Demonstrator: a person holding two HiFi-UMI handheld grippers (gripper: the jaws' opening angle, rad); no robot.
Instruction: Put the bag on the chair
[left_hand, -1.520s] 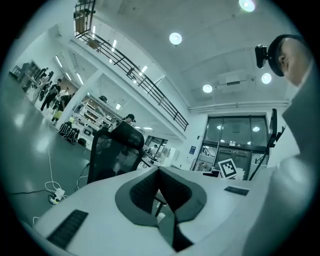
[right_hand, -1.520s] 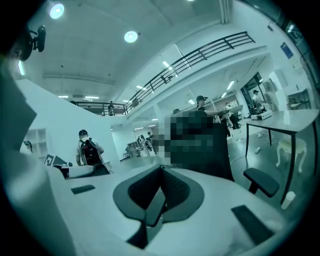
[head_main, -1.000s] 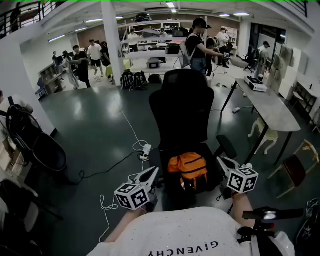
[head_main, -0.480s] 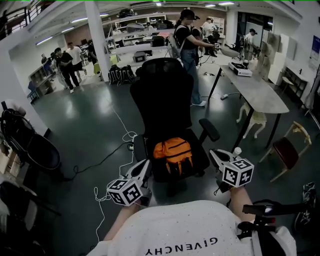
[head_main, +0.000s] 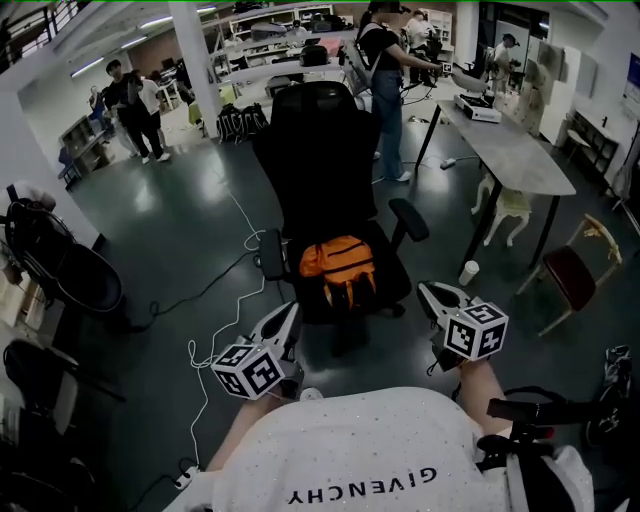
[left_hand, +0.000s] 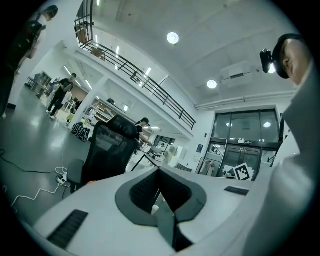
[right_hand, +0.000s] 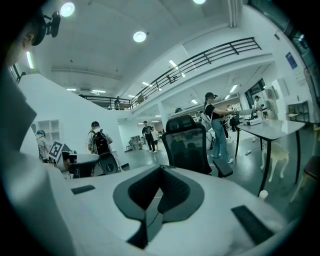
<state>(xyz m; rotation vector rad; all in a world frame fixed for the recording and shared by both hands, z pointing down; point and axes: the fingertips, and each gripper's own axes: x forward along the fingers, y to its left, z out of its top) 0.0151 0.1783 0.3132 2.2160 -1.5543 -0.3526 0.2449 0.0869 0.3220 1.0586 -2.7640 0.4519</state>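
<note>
Bag: one, orange, lay on the seat of the single black chair.
Claws: two; left claw and right claw were both closed and empty, near the seat's front, apart from the bag.
Room: open floor lay around the chair; a long surface stood to the right.
Views: only the head view showed the bag.

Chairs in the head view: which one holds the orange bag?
The black office chair in the middle: the orange bag lies on its seat. The small chair at right has none.
</note>
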